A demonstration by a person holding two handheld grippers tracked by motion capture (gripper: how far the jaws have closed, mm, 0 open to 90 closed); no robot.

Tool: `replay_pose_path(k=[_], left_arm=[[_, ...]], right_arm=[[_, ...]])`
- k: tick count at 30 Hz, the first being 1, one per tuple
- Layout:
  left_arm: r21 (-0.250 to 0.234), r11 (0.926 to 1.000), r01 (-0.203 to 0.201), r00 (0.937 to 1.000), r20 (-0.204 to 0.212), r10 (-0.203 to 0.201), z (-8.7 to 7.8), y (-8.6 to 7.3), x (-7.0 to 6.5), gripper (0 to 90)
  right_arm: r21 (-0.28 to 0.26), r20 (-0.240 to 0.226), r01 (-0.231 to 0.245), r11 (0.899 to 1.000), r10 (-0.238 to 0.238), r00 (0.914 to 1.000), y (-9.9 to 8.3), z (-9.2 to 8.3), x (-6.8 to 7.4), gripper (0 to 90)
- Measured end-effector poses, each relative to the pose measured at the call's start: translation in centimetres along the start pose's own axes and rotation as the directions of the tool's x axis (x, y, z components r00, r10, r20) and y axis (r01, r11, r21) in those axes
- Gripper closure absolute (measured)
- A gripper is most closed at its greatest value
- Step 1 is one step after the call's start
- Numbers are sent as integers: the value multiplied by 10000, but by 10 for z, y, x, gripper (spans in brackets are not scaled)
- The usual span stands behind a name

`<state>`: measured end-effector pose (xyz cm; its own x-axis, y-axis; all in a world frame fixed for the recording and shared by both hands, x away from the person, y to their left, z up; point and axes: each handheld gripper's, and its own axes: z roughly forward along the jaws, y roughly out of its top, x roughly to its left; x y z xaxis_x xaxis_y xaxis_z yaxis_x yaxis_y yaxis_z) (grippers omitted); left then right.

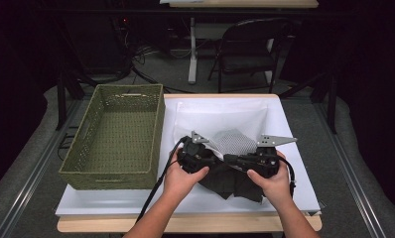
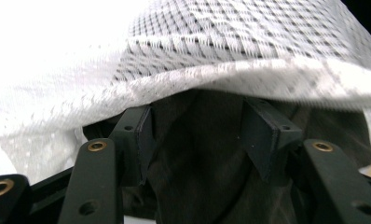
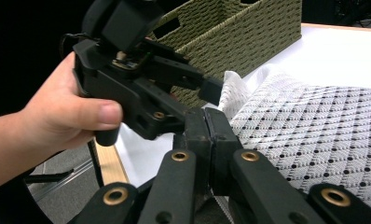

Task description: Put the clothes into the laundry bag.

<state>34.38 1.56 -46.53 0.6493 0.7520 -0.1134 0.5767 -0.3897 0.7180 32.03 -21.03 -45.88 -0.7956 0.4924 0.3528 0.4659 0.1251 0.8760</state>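
Note:
A white mesh bag (image 1: 232, 141) lies on the white-covered table (image 1: 136, 201), over a dark garment (image 1: 230, 181). My right gripper (image 1: 231, 159) points left with its jaws pressed together (image 3: 209, 121) at the bag's edge (image 3: 249, 93), which stands raised off the garment. My left gripper (image 1: 216, 157) faces it from the left. In the left gripper view its jaws (image 2: 202, 135) stand apart, with the dark garment (image 2: 197, 163) between them and the bag's rim (image 2: 249, 74) arching overhead. The left gripper (image 3: 210, 91) also appears in the right gripper view, close to the bag.
A green woven basket (image 1: 116, 134) stands on the left of the table and holds nothing; its wall (image 3: 239, 32) is just beyond the left gripper. A dark chair (image 1: 250, 49) and a table leg stand on the floor behind.

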Motion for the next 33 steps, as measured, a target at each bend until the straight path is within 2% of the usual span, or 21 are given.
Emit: replay_pose_path(k=[3, 5, 7, 9, 12, 16, 20, 23, 27, 29, 30, 33], left_arm=[[-232, 9997, -54, 9998, -174, 50, 4, 2, -2, 457], [-399, 9992, -54, 9999, -108, 49, 5, 3, -1, 482], [-571, 9984, -16, 9999, -146, 8, 4, 3, -1, 560], [-760, 9969, -178, 9997, -155, 167, 2, 3, 0, 637], [-945, 9953, -230, 9997, 40, 235, 0, 3, 1, 750], [-762, 9968, -231, 9997, 59, 236, 1, 2, 2, 798], [-790, 9966, -241, 9995, 197, 257, -1, 0, 1, 857], [-812, 9966, -125, 9997, 214, 143, 0, 0, 3, 879], [-718, 9974, 21, 9994, 343, 3, 1, -2, 4, 874], [-595, 9982, 103, 9995, 311, -84, 3, -3, 3, 850], [-447, 9990, 5, 9993, 386, 13, 4, -3, 4, 826], [-471, 9987, 180, 9989, 441, -159, 7, -5, 2, 781]], right_arm=[[-24, -16, 50, 10000, -50, 10000, 0, 1, 1, 892], [4, -16, 13, 10000, -13, 10000, 0, 1, 1, 892], [-20, -2, 4, 10000, -4, 10000, 0, 1, 0, 892], [-22, -3, -38, 10000, 38, 10000, -1, 2, -1, 892], [-32, 15, -321, 9995, 321, 9995, -3, 4, -4, 891], [-68, 63, -389, 9992, 390, 9992, -4, 6, -6, 891], [-70, 149, -409, 9991, 410, 9990, -5, 7, -8, 890], [10, 278, -414, 9991, 413, 9988, -7, 9, -10, 889], [23, 682, -168, 9999, 166, 9975, -8, 9, -12, 884], [48, 850, -122, 9999, 117, 9963, -9, 9, -13, 870], [85, 1004, -57, 9999, 48, 9949, -9, 8, -14, 850], [82, 1076, -129, 9999, 119, 9941, -9, 6, -16, 804]])
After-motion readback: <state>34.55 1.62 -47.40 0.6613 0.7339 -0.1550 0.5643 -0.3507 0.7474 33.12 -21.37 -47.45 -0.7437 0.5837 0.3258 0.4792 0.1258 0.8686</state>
